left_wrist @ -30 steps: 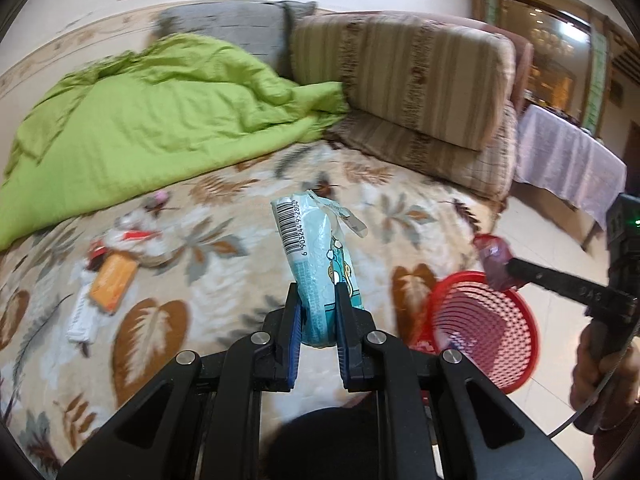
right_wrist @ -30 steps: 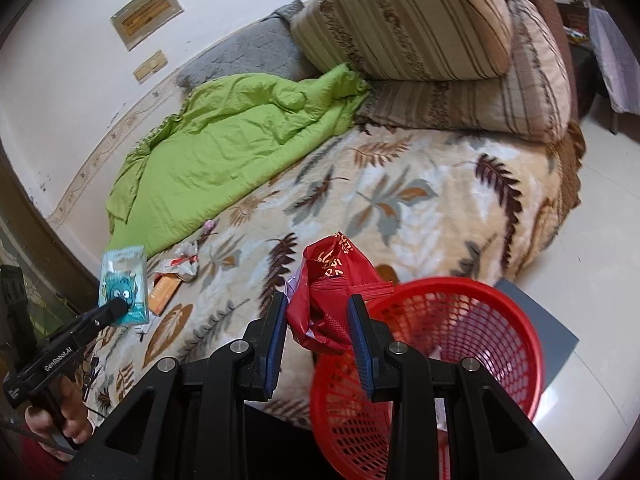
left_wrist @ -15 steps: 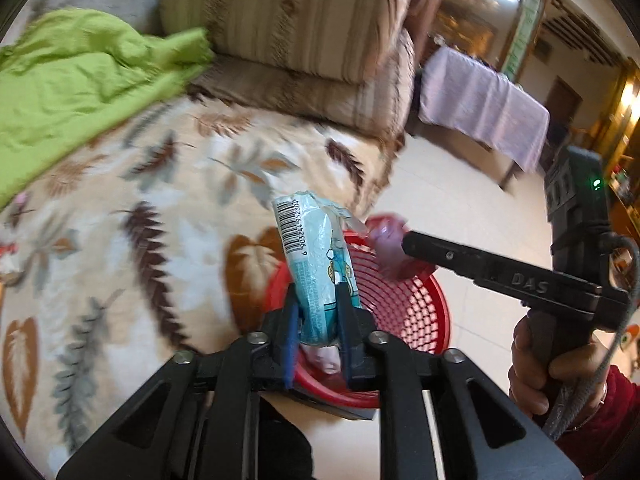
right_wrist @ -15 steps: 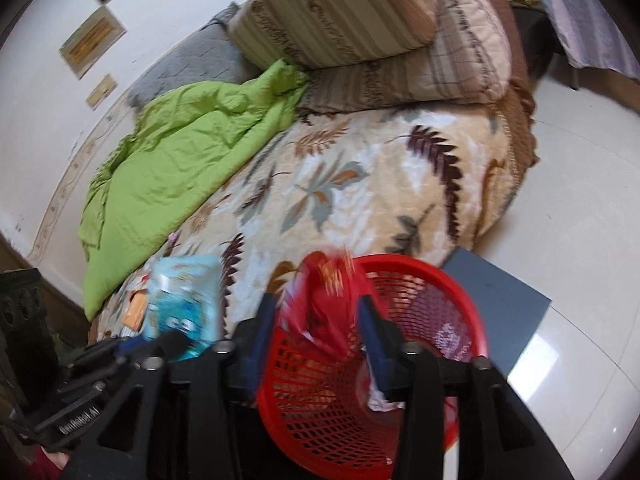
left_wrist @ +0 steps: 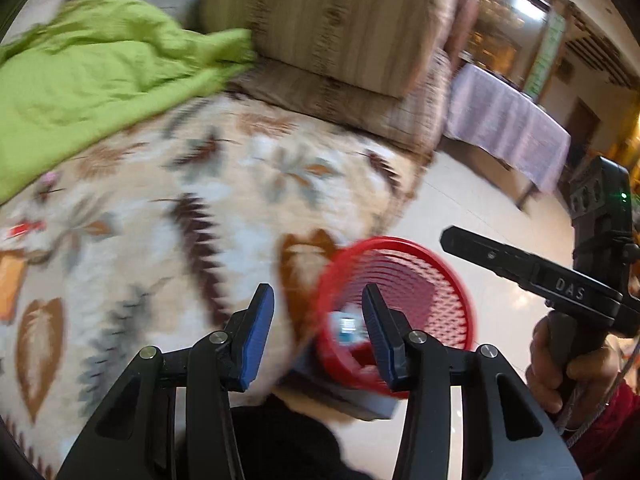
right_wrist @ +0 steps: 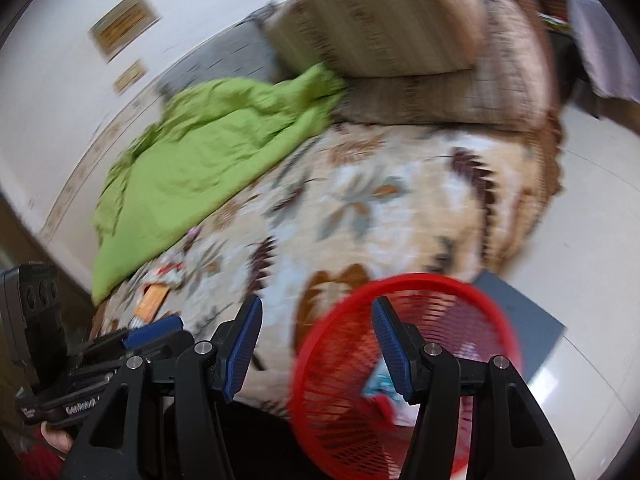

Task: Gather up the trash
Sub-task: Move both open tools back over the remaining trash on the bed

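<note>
Leaf-patterned bedspread fills the background, with a green blanket at left, striped pillows behind and leftover wrappers at the far left edge. Left gripper and right gripper both stand spread wide and empty above the red basket on the floor. Both wrappers held half a second ago now lie inside the basket: blue packet, red wrapper.

Both my grippers are wide open and holding nothing: left gripper, right gripper. In the left view my right hand is wrapped round the other handle.
</note>
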The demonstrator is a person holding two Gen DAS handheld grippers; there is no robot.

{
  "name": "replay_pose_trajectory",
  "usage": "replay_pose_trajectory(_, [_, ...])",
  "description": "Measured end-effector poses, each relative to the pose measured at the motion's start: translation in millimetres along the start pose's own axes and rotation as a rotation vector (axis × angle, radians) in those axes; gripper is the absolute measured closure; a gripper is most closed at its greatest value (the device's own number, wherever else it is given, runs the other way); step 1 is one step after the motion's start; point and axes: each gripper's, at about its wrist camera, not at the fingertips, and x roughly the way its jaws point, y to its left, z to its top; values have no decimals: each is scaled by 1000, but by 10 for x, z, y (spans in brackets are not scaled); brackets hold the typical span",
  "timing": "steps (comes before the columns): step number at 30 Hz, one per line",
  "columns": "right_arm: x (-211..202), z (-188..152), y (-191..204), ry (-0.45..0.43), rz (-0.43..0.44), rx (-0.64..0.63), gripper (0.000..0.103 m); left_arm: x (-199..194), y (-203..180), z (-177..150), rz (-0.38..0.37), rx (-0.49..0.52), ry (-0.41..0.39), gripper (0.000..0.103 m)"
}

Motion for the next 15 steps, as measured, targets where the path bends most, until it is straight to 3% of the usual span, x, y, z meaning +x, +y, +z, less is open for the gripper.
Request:
replay_pose_trajectory(10, [982,-185,1323,149,186,-204,41,-658,1475,-409,229,-259,-50,56])
replay_pose_trajectory(15, [1438,-356,1952,229,234,-305,41,-996,2204,-687,349,-388,-83,56])
